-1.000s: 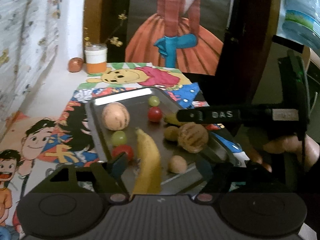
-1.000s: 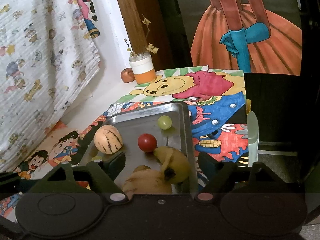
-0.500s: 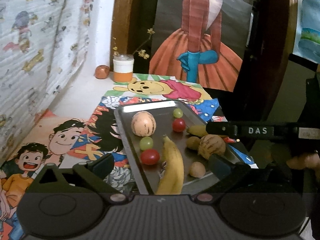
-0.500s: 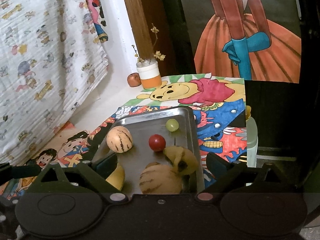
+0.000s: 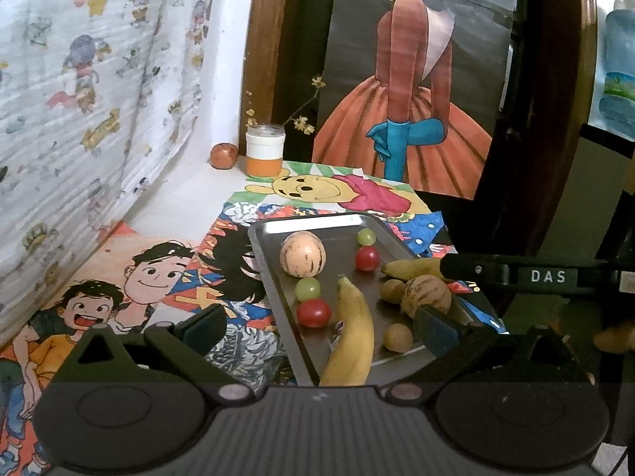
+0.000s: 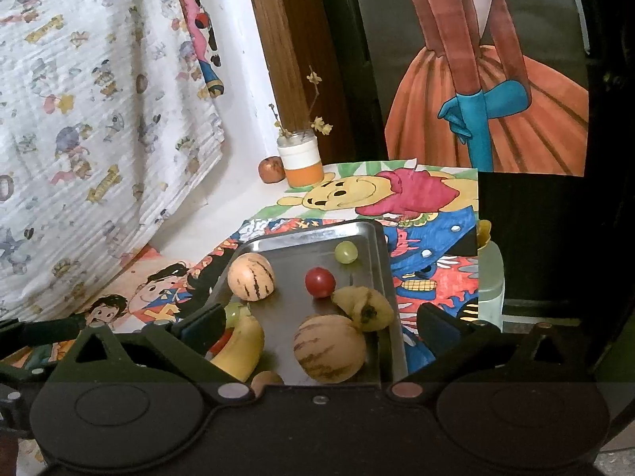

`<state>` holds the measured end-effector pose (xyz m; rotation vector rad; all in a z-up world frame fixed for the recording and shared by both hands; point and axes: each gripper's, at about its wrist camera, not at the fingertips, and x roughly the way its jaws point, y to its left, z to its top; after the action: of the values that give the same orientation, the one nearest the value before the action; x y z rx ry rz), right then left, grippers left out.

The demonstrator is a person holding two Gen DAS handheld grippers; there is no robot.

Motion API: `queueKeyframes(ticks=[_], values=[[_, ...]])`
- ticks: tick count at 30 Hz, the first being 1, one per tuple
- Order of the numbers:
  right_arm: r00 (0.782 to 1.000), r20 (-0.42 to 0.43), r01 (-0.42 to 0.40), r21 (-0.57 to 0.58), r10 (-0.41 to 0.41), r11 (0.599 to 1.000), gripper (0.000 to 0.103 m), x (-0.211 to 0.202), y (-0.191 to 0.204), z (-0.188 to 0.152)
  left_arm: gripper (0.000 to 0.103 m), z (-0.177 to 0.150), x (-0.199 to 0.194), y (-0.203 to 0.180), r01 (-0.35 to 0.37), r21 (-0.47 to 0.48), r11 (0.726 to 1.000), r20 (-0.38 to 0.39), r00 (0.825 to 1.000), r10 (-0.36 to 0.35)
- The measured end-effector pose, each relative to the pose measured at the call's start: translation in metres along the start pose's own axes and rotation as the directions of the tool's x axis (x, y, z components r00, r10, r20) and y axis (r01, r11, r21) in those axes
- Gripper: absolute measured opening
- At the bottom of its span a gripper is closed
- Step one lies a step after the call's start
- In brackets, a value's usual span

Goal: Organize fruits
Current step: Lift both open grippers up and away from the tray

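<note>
Fruits — a banana [image 5: 351,333], striped melons [image 5: 302,254], grapes [image 5: 307,288] and cherry tomatoes [image 5: 313,313] — lie in the metal tray [image 5: 274,277] just ahead of the spread, empty left gripper [image 5: 317,327] and right gripper [image 6: 315,323].

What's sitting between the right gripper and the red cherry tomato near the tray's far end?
The near striped melon sits just ahead of the open right gripper, in line with the far cherry tomato; the short banana flanks it.
</note>
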<state>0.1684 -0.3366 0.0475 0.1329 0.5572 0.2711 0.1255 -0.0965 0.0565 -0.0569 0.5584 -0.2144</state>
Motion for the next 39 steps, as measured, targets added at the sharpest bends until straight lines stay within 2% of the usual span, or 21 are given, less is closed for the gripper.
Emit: queueKeyframes(ticks=[14, 30, 39], values=[[1.0, 0.03, 0.009, -0.019, -0.008, 1.0, 0.102, -0.028, 0.013, -0.011, 0.103, -0.006, -0.018, 0.007, -0.036, -0.032, 0.999, 0.03, 0.999, 0.037], [0.997, 0.07, 0.025, -0.04, -0.022, 0.999, 0.102, -0.059, 0.038, -0.036, 0.103, -0.028, -0.038, 0.02, -0.078, -0.076, 0.994, 0.046, 0.996, 0.082], [0.992, 0.12, 0.056, -0.043, -0.051, 0.997, 0.102, -0.072, 0.052, -0.053, 0.103, -0.044, -0.053, 0.03, -0.116, -0.094, 0.989, 0.095, 0.988, 0.125]])
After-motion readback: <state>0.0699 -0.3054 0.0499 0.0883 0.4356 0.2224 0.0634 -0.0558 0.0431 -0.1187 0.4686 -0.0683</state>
